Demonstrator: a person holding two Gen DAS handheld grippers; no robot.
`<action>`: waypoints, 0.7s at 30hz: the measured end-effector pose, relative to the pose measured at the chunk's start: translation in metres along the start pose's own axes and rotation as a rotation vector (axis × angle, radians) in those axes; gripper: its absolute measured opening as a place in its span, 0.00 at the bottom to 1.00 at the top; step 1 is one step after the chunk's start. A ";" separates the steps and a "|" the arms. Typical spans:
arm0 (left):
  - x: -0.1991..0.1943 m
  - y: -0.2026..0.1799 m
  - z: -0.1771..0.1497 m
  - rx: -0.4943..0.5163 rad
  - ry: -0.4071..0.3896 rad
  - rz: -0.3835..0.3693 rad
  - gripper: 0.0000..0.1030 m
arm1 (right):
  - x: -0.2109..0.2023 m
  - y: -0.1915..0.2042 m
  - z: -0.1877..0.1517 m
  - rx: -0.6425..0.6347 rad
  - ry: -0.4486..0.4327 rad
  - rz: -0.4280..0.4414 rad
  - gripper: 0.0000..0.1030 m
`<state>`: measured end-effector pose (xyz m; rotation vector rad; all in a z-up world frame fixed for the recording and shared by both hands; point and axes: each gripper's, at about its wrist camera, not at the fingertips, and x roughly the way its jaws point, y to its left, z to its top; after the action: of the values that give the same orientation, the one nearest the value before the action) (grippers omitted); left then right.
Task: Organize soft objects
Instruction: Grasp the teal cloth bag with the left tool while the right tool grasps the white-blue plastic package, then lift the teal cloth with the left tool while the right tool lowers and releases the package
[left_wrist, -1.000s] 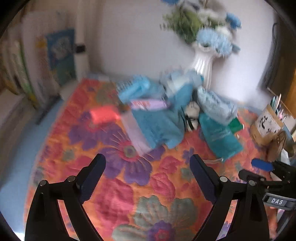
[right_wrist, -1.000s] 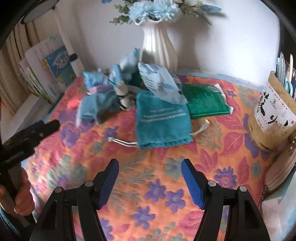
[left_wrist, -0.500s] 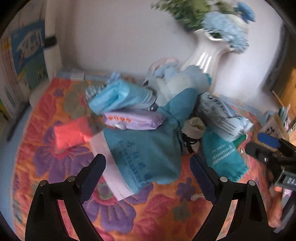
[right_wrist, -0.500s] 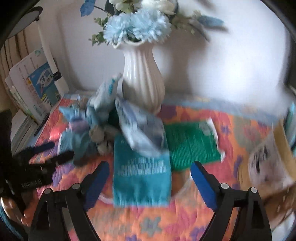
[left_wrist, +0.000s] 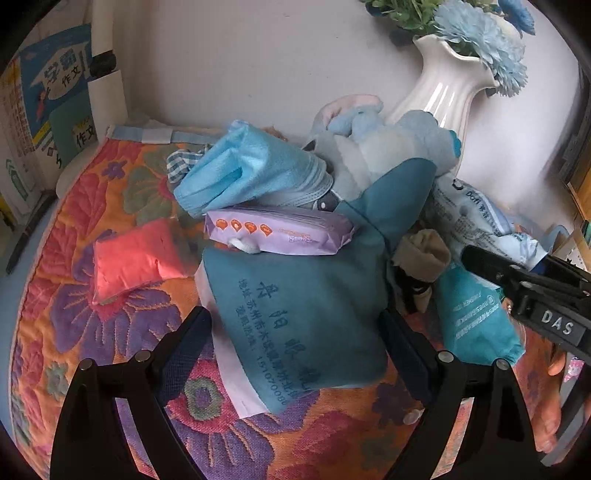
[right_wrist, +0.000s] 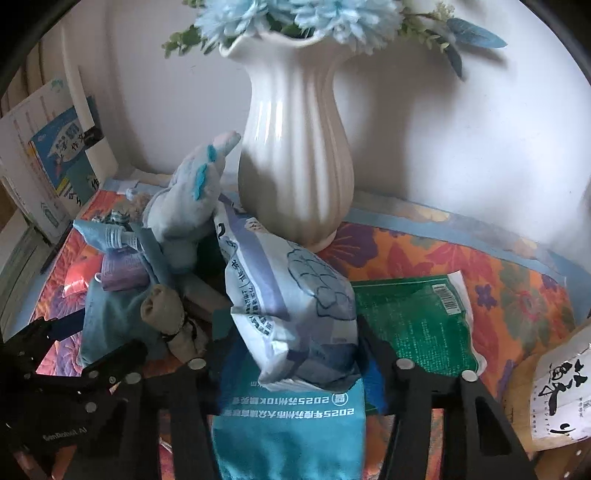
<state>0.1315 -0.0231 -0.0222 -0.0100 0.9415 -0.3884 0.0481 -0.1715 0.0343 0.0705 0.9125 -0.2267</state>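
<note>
On the flowered cloth (left_wrist: 110, 350) lies a heap of soft things. My left gripper (left_wrist: 295, 328) straddles a dark teal printed cloth bag (left_wrist: 303, 295); its jaws are closing and the pads stand at the bag's edges without squeezing it. A purple wipes pack (left_wrist: 277, 232), a folded light blue cloth (left_wrist: 251, 173) and a blue plush toy (left_wrist: 388, 147) sit behind, a pink pouch (left_wrist: 136, 258) to the left. My right gripper (right_wrist: 295, 343) is closing on a white-blue tissue pack (right_wrist: 291, 302), its pads touching both sides. Under that pack lies a bright teal pouch (right_wrist: 291, 424).
A white ribbed vase (right_wrist: 295, 147) with blue flowers stands right behind the heap. A green packet (right_wrist: 413, 321) lies to the right, with a paper pen holder (right_wrist: 554, 398) beyond it. Books (left_wrist: 44, 110) lean at the far left. A rolled beige sock (right_wrist: 162, 306) sits mid-heap.
Both grippers have moved in from the open cloth to the heap. The left jaws narrowed slightly around the dark teal bag. The right jaws went wide, then closed onto the tissue pack.
</note>
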 end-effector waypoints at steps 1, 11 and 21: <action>0.000 0.000 -0.001 0.003 0.004 -0.012 0.69 | -0.001 -0.001 0.000 0.003 -0.006 0.003 0.47; -0.051 -0.007 -0.029 0.045 -0.077 -0.126 0.27 | -0.044 -0.003 -0.016 0.024 -0.083 0.037 0.44; -0.113 -0.009 -0.086 0.088 -0.059 -0.234 0.36 | -0.113 -0.004 -0.065 -0.037 -0.108 -0.015 0.44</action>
<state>0.0013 0.0189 0.0166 -0.0511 0.8666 -0.6426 -0.0702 -0.1467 0.0836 0.0172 0.8101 -0.2254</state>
